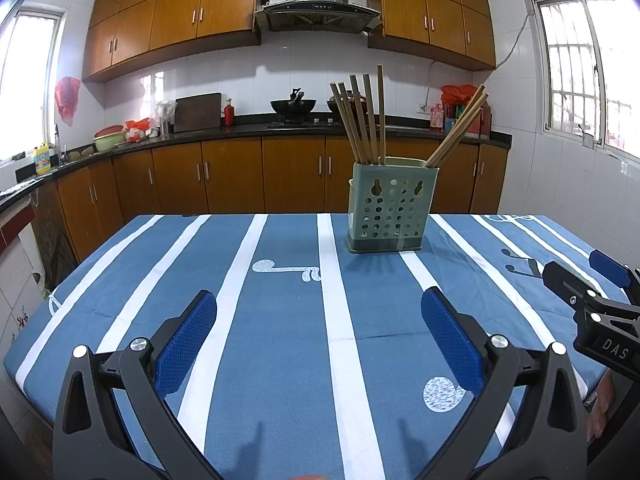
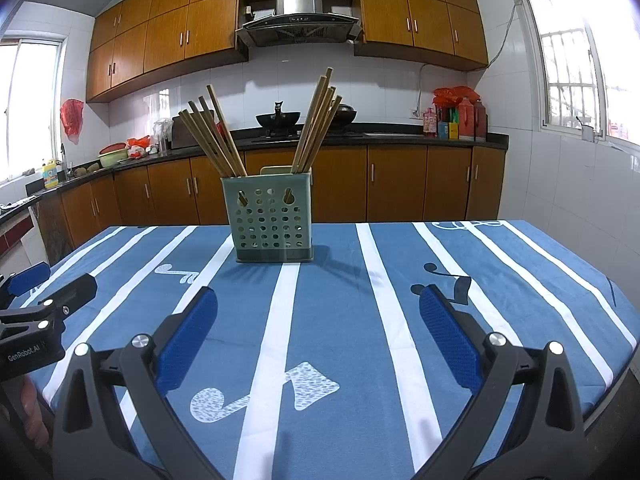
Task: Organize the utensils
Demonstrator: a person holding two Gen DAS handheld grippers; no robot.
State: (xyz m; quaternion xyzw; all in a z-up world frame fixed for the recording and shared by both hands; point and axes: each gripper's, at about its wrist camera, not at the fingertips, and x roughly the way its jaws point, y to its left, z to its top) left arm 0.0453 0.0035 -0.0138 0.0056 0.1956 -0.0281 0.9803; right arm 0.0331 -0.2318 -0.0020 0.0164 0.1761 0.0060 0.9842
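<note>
Since both hand-held grippers hang spread wide and empty over the blue cloth-covered worktop (image 1: pixel 280 320) with white stripes, this looks like either the very end or a pause between picks. Pale green perforated plastic utensil holder (image 2: pixel 272 224) stands straight ahead of the right hand-held gripper (image 2: pixel 318 328), ahead and a bit right of the left hand-held gripper (image 1: pixel 320 330). Brown wooden chopsticks (image 2: pixel 216 140) already stand in it, fanned into two bunches. No loose utensils are visible on the cloth, so I'd guess the next move is just checking for stragglers out of view.
</note>
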